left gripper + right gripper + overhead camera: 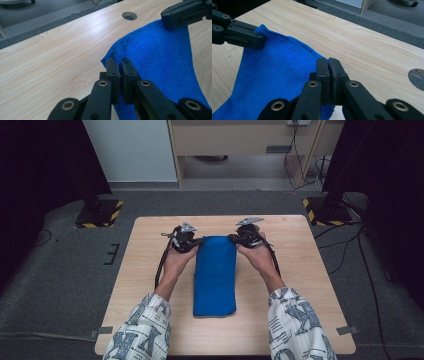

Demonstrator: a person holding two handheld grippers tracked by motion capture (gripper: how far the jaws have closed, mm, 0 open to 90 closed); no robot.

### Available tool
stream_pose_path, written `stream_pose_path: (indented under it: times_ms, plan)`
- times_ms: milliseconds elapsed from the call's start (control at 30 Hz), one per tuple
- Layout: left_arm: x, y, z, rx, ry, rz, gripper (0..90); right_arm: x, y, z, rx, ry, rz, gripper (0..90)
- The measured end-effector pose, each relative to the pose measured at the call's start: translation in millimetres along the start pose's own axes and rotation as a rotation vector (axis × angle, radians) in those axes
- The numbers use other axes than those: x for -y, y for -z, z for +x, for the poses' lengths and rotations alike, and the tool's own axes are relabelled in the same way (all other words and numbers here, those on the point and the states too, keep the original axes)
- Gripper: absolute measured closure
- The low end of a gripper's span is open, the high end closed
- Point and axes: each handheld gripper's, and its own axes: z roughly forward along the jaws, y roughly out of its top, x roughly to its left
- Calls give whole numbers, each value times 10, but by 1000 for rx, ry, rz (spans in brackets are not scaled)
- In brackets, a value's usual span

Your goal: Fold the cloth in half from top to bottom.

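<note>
Sleeves frame a folded blue towel (215, 275) lying lengthwise mid-bench (150, 270). Left claw (192, 241) and right claw (236, 239) each pinch 1 far corner, lifting that edge slightly, likely to fold it toward the person.

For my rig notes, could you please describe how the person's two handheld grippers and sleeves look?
Each gripper, left gripper and right gripper, is black, with flat rectangular jaw pads on linkage bars joined by brass-coloured pivot rings. A grey three-cornered plate tops each one, and a black cable trails back from each. The person wears white sleeves printed with large grey-blue letter shapes.
</note>
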Motion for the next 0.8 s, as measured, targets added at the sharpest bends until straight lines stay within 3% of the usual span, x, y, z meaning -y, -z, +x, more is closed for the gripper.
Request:
stream_pose_path:
  times_ms: [133,300,533,800]
  plan:
    - [-21,25,3,-1,-1,-6,866,-26,14,4,3,4,-3,877]
    - [-127,99,0,0,-32,-13,866,-94,44,26,6,10,-16,877]
    - [-165,159,22,0,-13,-29,867,-146,108,38,7,6,-33,877]
    - [-217,220,-12,7,-32,-26,868,-166,170,58,6,14,-49,877]
